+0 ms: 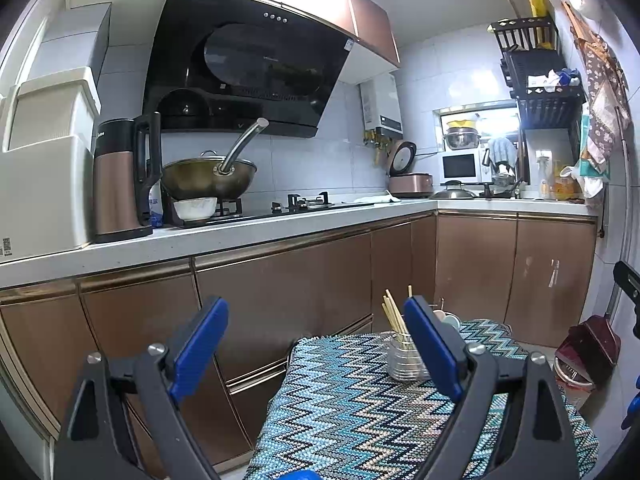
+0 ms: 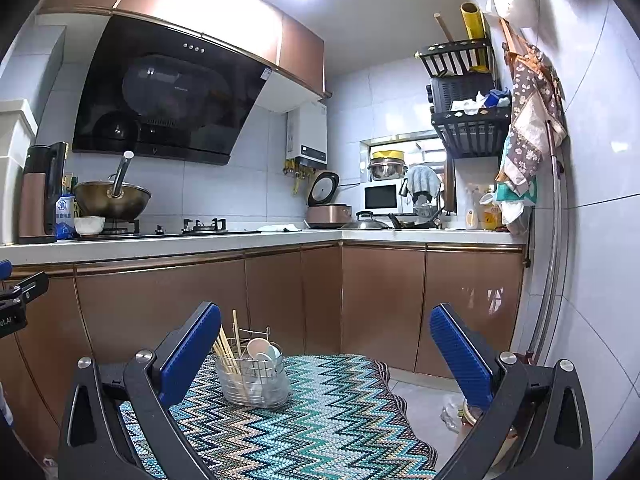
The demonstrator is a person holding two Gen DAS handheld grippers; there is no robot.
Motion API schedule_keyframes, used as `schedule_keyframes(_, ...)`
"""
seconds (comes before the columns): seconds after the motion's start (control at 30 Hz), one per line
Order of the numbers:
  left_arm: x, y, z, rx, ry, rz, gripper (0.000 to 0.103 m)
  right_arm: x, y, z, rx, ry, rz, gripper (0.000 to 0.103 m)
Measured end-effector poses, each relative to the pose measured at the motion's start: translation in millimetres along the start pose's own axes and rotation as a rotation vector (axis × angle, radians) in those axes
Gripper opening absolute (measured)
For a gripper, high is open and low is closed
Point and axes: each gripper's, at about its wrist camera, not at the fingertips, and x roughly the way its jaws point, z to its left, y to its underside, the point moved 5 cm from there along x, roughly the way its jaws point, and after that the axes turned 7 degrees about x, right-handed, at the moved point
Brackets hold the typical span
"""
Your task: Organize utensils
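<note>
A wire utensil holder (image 2: 253, 380) stands at the far left part of a small table covered by a zigzag cloth (image 2: 320, 420). Wooden chopsticks (image 2: 228, 346) stand in its left half and pale spoons (image 2: 262, 350) in its right half. In the left wrist view the holder (image 1: 406, 358) is partly hidden behind the right finger, with chopsticks (image 1: 394, 316) sticking up. My left gripper (image 1: 316, 354) is open and empty, above the near left of the cloth (image 1: 360, 408). My right gripper (image 2: 326, 354) is open and empty, above the table's near side.
Brown kitchen cabinets (image 2: 280, 292) run behind the table under a white counter (image 2: 200, 242). On it stand a wok (image 2: 112, 198), a kettle (image 1: 120, 184), a rice cooker (image 2: 328, 210) and a microwave (image 2: 382, 196). A red dustpan (image 1: 588, 344) and a bag (image 2: 456, 414) lie on the floor at right.
</note>
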Motion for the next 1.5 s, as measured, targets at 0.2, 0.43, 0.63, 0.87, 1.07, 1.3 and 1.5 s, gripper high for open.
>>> schedule_keyframes(0.2, -3, 0, 0, -0.008, 0.005, -0.009, 0.09, -3, -2, -2, -0.006, 0.002, -0.007, 0.103)
schedule_keyframes(0.43, -4, 0, 0, -0.016, 0.012, -0.015, 0.09, -9, -3, -3, -0.013, 0.011, -0.013, 0.103)
schedule_keyframes(0.63, -3, -1, -2, -0.007, 0.016, -0.013, 0.09, -10, -4, -8, -0.01, 0.015, -0.01, 0.103)
schedule_keyframes(0.87, -1, -2, -3, -0.009, 0.014, -0.013, 0.09, -10, -6, -11, -0.014, 0.023, -0.014, 0.103)
schedule_keyframes(1.07, 2, -6, -4, -0.008, 0.012, -0.014, 0.09, -5, -7, -10, -0.013, 0.017, -0.003, 0.103)
schedule_keyframes(1.3, 9, -12, -4, -0.012, 0.009, -0.02, 0.09, 5, -12, -4, -0.025, -0.003, -0.006, 0.103)
schedule_keyframes(1.5, 20, -11, -8, -0.02, 0.022, -0.017, 0.09, 14, -7, 1, -0.034, -0.013, 0.002, 0.103)
